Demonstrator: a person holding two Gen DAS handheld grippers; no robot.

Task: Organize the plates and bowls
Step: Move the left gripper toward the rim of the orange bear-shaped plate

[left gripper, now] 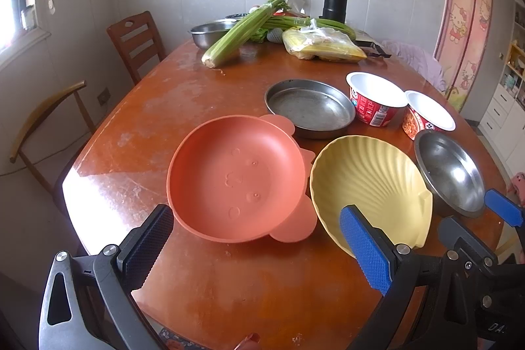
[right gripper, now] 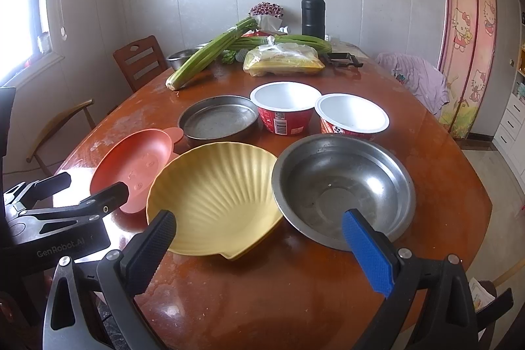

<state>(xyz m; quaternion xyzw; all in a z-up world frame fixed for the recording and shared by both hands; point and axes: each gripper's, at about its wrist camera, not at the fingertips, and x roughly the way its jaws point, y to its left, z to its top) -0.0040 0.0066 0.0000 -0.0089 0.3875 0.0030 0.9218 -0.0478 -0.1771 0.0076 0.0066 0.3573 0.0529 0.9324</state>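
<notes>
Dishes sit in a loose cluster on the brown table [left gripper: 203, 300]. Nearest row, left to right: orange plate [left gripper: 236, 176] with ear-shaped tabs, yellow shell plate [left gripper: 370, 186], steel bowl [right gripper: 341, 189]. The shell plate's rim overlaps or touches the steel bowl's rim; cannot tell which. Behind them: flat steel pan [left gripper: 310, 107], then two red paper bowls [right gripper: 285, 107] [right gripper: 351, 117] side by side, white inside.

Left tongs [left gripper: 256, 251]: spread wide, holding nothing, hovering just short of the orange plate's near edge. Blue pad sits in front of the shell plate's near rim.

Right tongs [right gripper: 259, 248]: likewise wide apart and empty, straddling the gap between the shell plate and the steel bowl.

View differences: right wrist view shows the steel bowl whole and both paper bowls' open tops; left wrist view cuts the steel bowl at the frame's right and shows the orange plate's embossed face fully. Each view catches the other tongs at its edge.

Far end of table: celery [left gripper: 236, 31], bagged corn [right gripper: 282, 61], black flask [right gripper: 313, 12], another steel bowl [left gripper: 210, 33].
</notes>
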